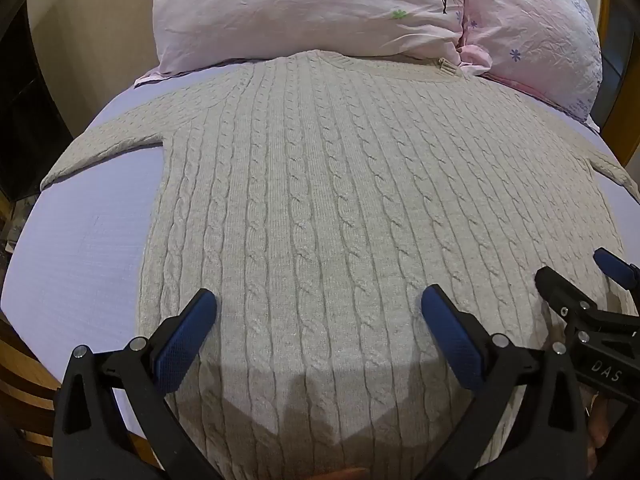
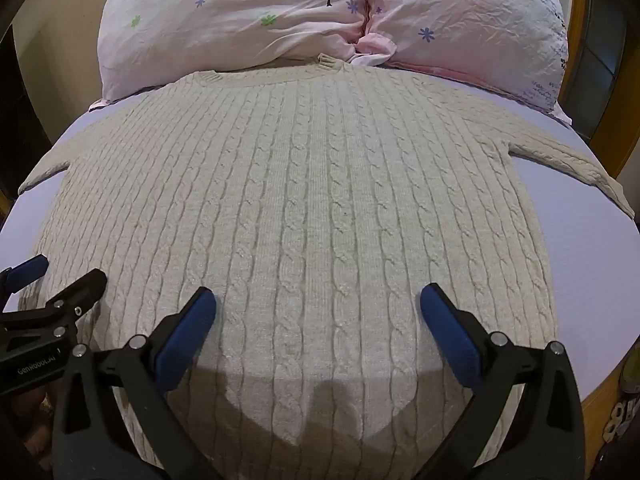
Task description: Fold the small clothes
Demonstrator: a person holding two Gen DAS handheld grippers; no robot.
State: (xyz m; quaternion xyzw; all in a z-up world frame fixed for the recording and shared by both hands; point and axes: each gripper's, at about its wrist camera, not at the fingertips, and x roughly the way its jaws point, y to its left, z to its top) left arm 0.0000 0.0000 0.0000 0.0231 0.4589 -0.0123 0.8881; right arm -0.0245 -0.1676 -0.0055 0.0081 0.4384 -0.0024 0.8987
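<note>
A beige cable-knit sweater (image 1: 328, 200) lies flat on the bed, collar toward the pillows and both sleeves spread out to the sides; it also fills the right wrist view (image 2: 312, 208). My left gripper (image 1: 318, 304) is open and empty above the sweater's lower left part. My right gripper (image 2: 318, 304) is open and empty above the lower right part. The right gripper shows at the right edge of the left wrist view (image 1: 576, 280), and the left gripper at the left edge of the right wrist view (image 2: 60, 276). The hem is hidden below both frames.
The sweater lies on a pale lilac sheet (image 1: 88, 240). Two pink flowered pillows (image 1: 304, 12) (image 2: 472, 20) sit at the head of the bed, touching the collar. A wooden bed frame (image 2: 600, 392) edges the mattress, with dark furniture (image 1: 24, 128) at the left.
</note>
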